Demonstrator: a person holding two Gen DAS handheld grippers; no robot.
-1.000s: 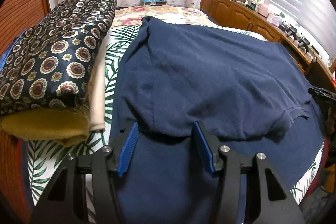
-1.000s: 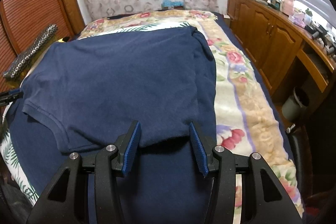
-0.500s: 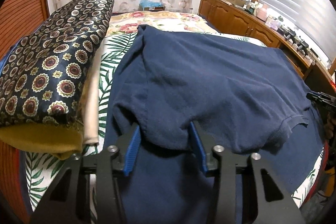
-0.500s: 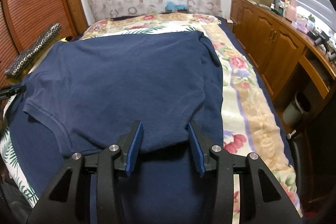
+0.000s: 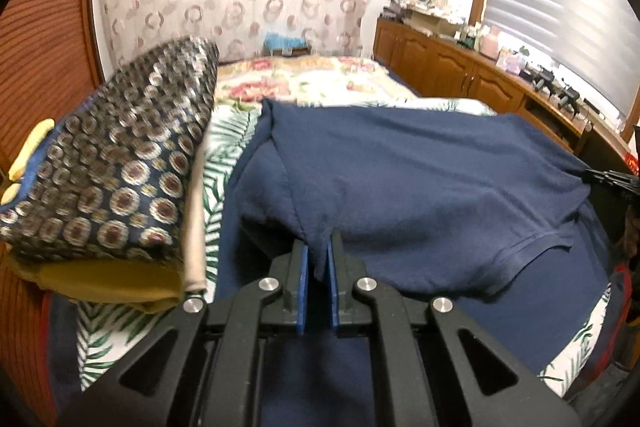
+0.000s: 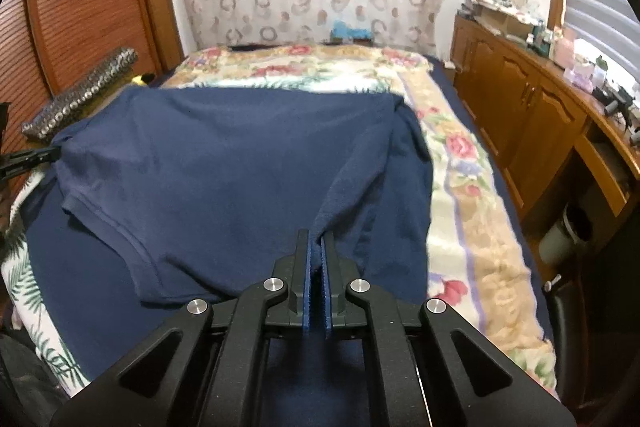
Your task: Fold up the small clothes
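Note:
A navy blue T-shirt (image 5: 420, 187) lies spread across the bed; it also shows in the right wrist view (image 6: 224, 171). My left gripper (image 5: 318, 251) is shut on the shirt's near left edge, with cloth pinched between the blue pads. My right gripper (image 6: 319, 243) is shut on the shirt's near right edge, and the cloth rises in a ridge toward it. A hemmed curved edge (image 5: 532, 243) of the upper layer hangs over a lower navy layer. The other gripper's tip shows at the far side of each view (image 6: 28, 159).
A rolled patterned cushion (image 5: 116, 163) with a yellow end lies along the bed's left side. The floral bedspread (image 6: 460, 167) runs along the right side. Wooden cabinets (image 6: 532, 115) with clutter stand right of the bed. A wooden slatted wall is at left.
Both grippers went from open around the shirt's near edge to shut on it. The pinched cloth now bunches and lifts toward each gripper.

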